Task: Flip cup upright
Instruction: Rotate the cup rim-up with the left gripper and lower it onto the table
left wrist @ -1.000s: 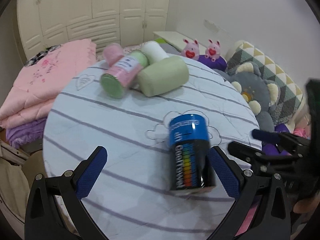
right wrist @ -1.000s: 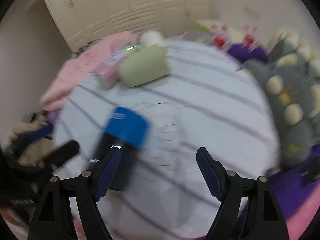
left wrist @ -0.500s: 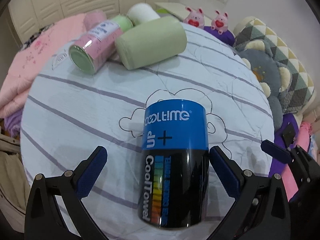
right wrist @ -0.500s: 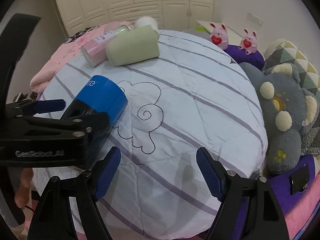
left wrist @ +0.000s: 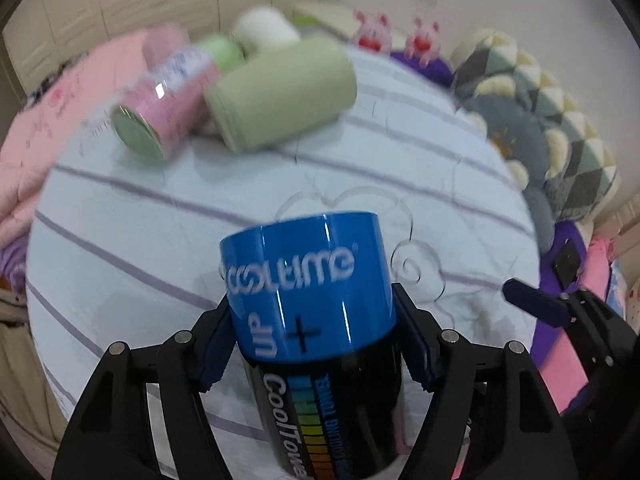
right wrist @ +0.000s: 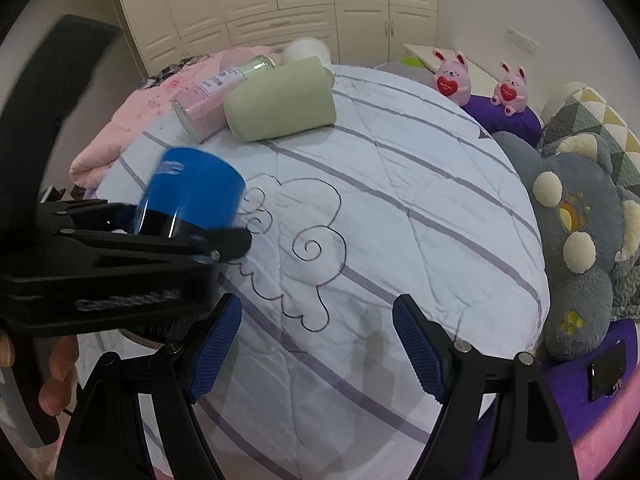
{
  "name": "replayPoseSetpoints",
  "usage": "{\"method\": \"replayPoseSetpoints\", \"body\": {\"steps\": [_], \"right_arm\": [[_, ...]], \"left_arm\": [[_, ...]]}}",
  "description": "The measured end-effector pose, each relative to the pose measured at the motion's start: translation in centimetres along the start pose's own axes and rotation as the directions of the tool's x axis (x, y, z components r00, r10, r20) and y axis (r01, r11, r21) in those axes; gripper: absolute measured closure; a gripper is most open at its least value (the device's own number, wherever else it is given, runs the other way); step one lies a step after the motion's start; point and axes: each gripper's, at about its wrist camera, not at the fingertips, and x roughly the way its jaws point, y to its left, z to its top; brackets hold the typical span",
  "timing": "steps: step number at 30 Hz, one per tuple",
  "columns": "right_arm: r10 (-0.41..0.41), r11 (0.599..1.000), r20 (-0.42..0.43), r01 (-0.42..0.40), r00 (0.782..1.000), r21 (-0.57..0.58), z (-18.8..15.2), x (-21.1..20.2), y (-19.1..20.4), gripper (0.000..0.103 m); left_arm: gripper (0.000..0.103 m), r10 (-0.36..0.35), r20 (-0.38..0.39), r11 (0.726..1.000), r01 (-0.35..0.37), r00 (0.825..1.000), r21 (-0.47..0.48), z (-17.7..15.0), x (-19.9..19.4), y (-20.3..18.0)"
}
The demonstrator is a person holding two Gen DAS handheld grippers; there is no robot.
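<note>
The cup (left wrist: 312,300) is a blue and black can-like cup marked "cooltime". My left gripper (left wrist: 316,344) is shut on its black lower body, blue end pointing away from me. In the right wrist view the cup (right wrist: 192,196) is held tilted above the left part of the round quilted table (right wrist: 400,208), gripped by the left gripper (right wrist: 192,240). My right gripper (right wrist: 316,344) is open and empty above the table's near edge. The cup's far end is hidden.
A green cup (right wrist: 280,100), a pink bottle (right wrist: 208,104) and a white cup (right wrist: 306,50) lie at the table's far side. Grey plush cushion (right wrist: 576,240) and two pink bunnies (right wrist: 452,78) sit to the right. A folded pink blanket (left wrist: 40,120) lies left.
My left gripper closed on the cup and lifted it off the table, tilting it. The right gripper has stayed open and nearly still since half a second ago.
</note>
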Motion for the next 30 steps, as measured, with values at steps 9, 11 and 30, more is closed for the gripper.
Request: {"method": "replayPoseSetpoints", "body": {"steps": [9, 11, 30], "right_arm": [[0.031, 0.999, 0.076, -0.03, 0.997, -0.022, 0.8, -0.2, 1.8, 0.023], [0.036, 0.999, 0.08, -0.034, 0.996, -0.028, 0.8, 0.2, 2.1, 0.023], [0.025, 1.0, 0.069, -0.026, 0.997, 0.015, 1.4, 1.4, 1.7, 0.023]], "left_arm": [[0.035, 0.044, 0.213, 0.999, -0.047, 0.976, 0.01, -0.2, -3.5, 2.0], [0.035, 0.051, 0.186, 0.999, -0.054, 0.981, 0.007, -0.2, -2.9, 2.3], [0.035, 0.057, 0.101, 0.997, -0.062, 0.993, 0.045, 1.4, -1.0, 0.0]]}}
